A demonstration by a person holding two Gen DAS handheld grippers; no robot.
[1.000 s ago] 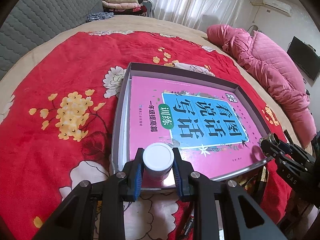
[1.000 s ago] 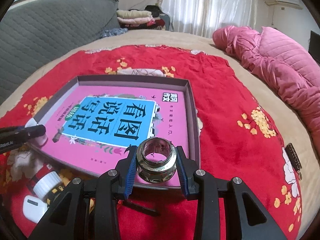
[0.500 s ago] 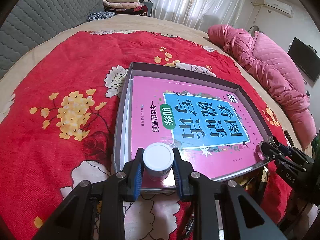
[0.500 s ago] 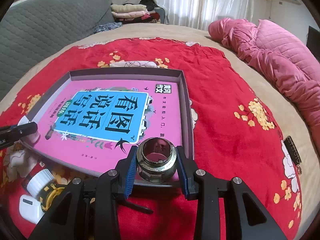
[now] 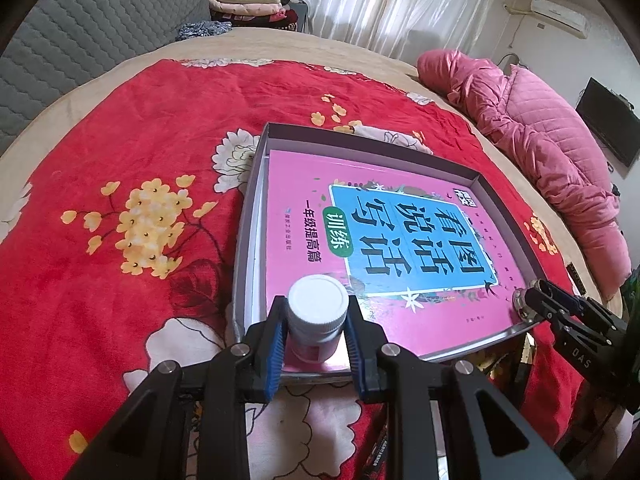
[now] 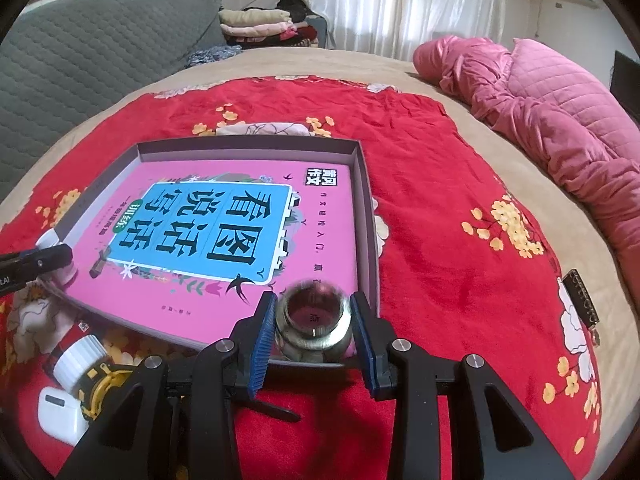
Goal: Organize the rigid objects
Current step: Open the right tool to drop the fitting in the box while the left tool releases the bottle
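The left gripper is clamped on a small white-capped bottle, its blue pads pressed against both sides of the bottle just under the cap. The bottle stands upright between the fingers, over the near left corner of a shallow grey tray that lies just ahead of the gripper on a red flowered blanket. A pink book with a blue title panel fills the tray floor beyond the bottle.

The right gripper has its jaws opening, with a metal ring fitting between them (blurred in the right wrist view). A narrow gap shows on each side between the blue pads and the fitting, so the pads do not press on it. The fitting sits at the tray's near right corner, over the edge of the pink book.

Below and to the left of the right gripper, on the blanket outside the tray, lie a white-capped container, a yellow tape measure and a white earbud case, close together. Far off to the right of both grippers a pink quilt is bunched on the bed.
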